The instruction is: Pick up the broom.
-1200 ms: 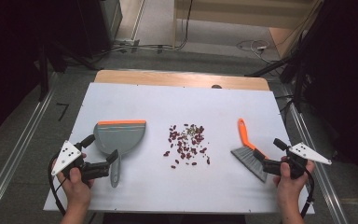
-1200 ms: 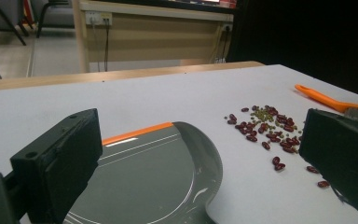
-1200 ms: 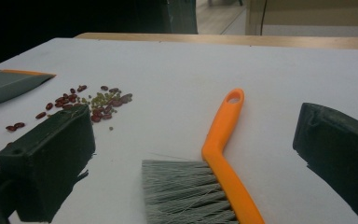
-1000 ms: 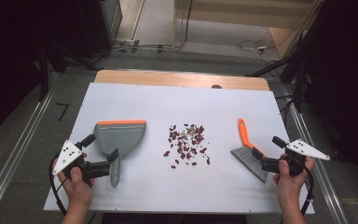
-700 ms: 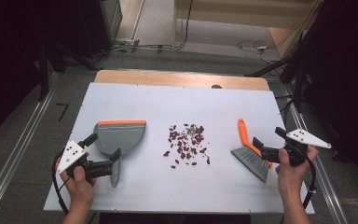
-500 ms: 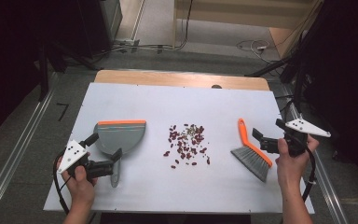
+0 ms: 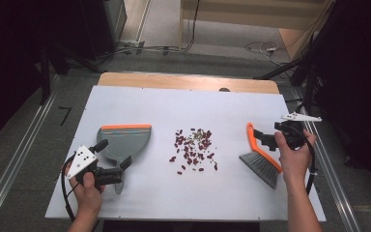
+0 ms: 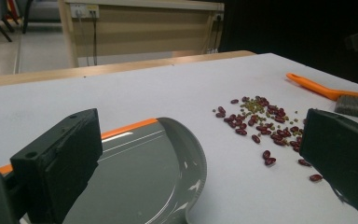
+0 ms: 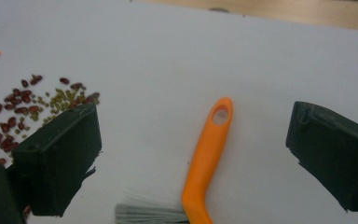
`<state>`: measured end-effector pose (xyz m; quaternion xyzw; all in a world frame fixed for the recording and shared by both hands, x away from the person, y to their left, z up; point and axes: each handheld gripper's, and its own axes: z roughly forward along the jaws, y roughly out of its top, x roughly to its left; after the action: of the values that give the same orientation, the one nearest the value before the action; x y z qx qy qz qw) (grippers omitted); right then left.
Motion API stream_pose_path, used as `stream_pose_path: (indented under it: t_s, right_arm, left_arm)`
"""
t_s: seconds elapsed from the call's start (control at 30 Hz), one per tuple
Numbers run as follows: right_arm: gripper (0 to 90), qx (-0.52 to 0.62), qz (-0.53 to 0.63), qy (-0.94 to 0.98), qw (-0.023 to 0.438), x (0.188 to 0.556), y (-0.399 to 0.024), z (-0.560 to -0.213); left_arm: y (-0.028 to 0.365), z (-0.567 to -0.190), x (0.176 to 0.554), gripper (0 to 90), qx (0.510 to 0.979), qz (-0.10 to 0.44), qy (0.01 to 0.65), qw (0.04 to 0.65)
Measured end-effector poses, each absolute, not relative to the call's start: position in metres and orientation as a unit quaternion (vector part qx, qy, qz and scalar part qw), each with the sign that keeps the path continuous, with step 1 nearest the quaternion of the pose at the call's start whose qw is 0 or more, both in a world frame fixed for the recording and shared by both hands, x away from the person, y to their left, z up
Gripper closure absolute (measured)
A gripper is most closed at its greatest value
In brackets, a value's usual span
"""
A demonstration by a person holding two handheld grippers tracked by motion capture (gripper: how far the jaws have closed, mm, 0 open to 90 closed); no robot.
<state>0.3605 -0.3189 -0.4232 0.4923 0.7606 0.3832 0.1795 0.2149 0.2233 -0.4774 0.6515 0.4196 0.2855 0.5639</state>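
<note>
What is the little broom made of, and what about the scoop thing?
The brush looks like plastic: its orange handle is smooth, evenly coloured, with a moulded hanging hole. Its grey bristles look like fine synthetic fibres, though that is hard to tell. The dustpan seems glossy grey plastic, since light glints off it; its orange front lip may be rubber or plastic.

White table (image 7: 188, 104), cables on floor (image 7: 174, 48).
</note>
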Motion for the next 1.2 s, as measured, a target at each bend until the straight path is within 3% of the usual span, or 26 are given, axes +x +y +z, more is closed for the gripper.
stream_pose_path:
  t_s: [0.17,0.27,0.43,0.8,1.2]
  right_arm:
    - [16.0,0.514,0.347,0.768,0.161,0.367,-0.317,-0.436]
    - [33.3,0.532,0.332,0.764,0.149,0.369,-0.318,-0.443]
    - [47.4,0.537,0.299,0.773,0.154,0.371,-0.318,-0.451]
    - [59.6,0.533,0.285,0.789,0.115,0.371,-0.314,-0.462]
    - [62.7,0.54,0.233,0.801,0.115,0.372,-0.303,-0.477]
  left_arm:
    - [0.226,-0.477,0.214,0.0,0.647,0.287,0.423,0.566]
    - [0.226,-0.477,0.214,0.0,0.647,0.287,0.423,0.566]
    - [0.224,-0.478,0.215,0.0,0.651,0.285,0.42,0.564]
    - [0.223,-0.477,0.214,0.0,0.653,0.287,0.417,0.563]
    - [0.223,-0.477,0.214,0.0,0.656,0.288,0.415,0.561]
